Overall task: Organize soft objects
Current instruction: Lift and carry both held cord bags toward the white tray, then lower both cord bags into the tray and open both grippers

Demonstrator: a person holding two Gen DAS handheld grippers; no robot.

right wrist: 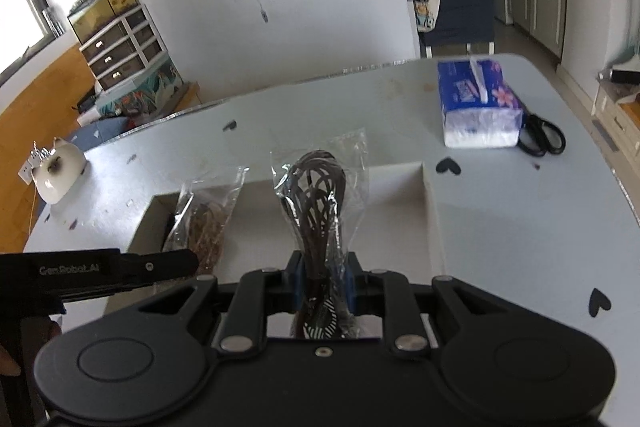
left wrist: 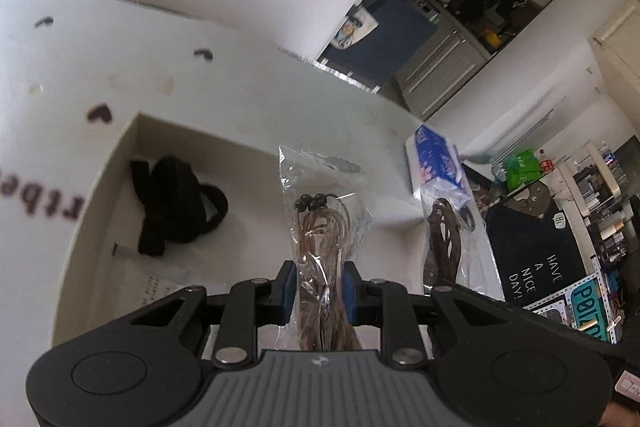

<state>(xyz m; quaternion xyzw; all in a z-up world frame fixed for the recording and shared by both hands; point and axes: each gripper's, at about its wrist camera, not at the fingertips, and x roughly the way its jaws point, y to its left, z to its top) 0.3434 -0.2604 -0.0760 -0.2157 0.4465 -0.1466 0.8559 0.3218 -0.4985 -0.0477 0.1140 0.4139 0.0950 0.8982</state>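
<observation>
My left gripper (left wrist: 319, 291) is shut on a clear bag of light brown cords (left wrist: 322, 227) with black beads, held above an open white box (left wrist: 120, 163). A black fabric band (left wrist: 176, 207) lies inside that box at its left. My right gripper (right wrist: 323, 285) is shut on a clear bag of dark brown cords (right wrist: 318, 195), also over the white box (right wrist: 432, 211). In the right wrist view the light brown bag (right wrist: 206, 223) and the left gripper's black body (right wrist: 100, 273) show at the left. The dark brown bag (left wrist: 442, 239) appears at the right of the left wrist view.
The box sits on a pale table (right wrist: 500, 207) printed with black hearts. A blue tissue pack (right wrist: 476, 103) and black scissors (right wrist: 542, 137) lie at the far right. A white cat-shaped holder (right wrist: 60, 171) stands at the far left. A dark chair (right wrist: 456, 7) is behind the table.
</observation>
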